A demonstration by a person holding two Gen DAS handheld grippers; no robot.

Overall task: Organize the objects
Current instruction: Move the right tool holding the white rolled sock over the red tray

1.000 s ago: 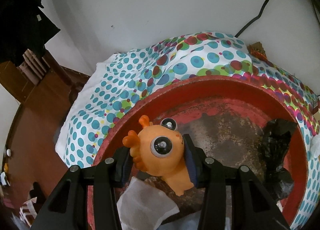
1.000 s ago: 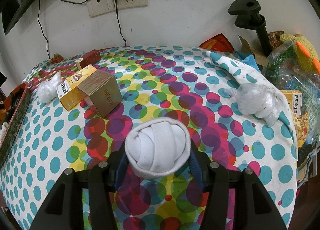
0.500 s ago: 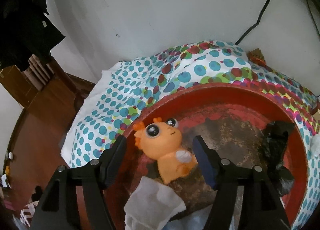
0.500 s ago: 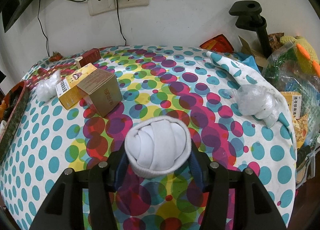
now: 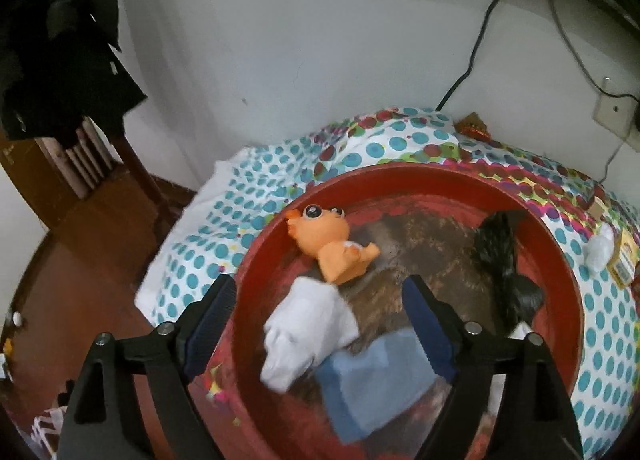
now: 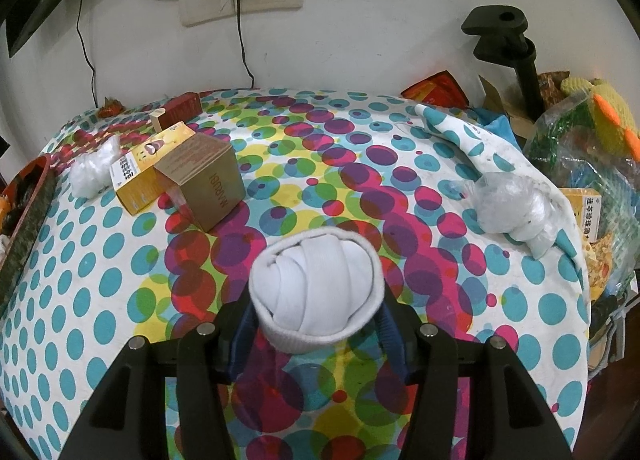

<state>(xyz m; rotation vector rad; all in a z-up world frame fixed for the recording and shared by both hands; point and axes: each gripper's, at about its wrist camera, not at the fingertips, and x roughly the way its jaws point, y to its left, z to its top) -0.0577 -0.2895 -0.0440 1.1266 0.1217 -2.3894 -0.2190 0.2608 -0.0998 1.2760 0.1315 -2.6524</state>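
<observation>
Orange toy [image 5: 334, 246] dropped beside tray rim [image 5: 560, 260], left claw [image 5: 320, 318] opened (empty)

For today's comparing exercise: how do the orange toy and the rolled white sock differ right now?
The orange toy lies free in the red basin; the rolled white sock is clamped in the right tool. The toy is bright orange with big eyes; the sock is plain white. Both are small and look soft.

Glossy orange toy [image 5: 329, 240], knit sock [image 6: 316, 292]

Dotted tablecloth [image 6: 400, 195], red tray [image 5: 400, 179], brown box [image 6: 208, 187], yellow carton [image 6: 140, 175]
</observation>
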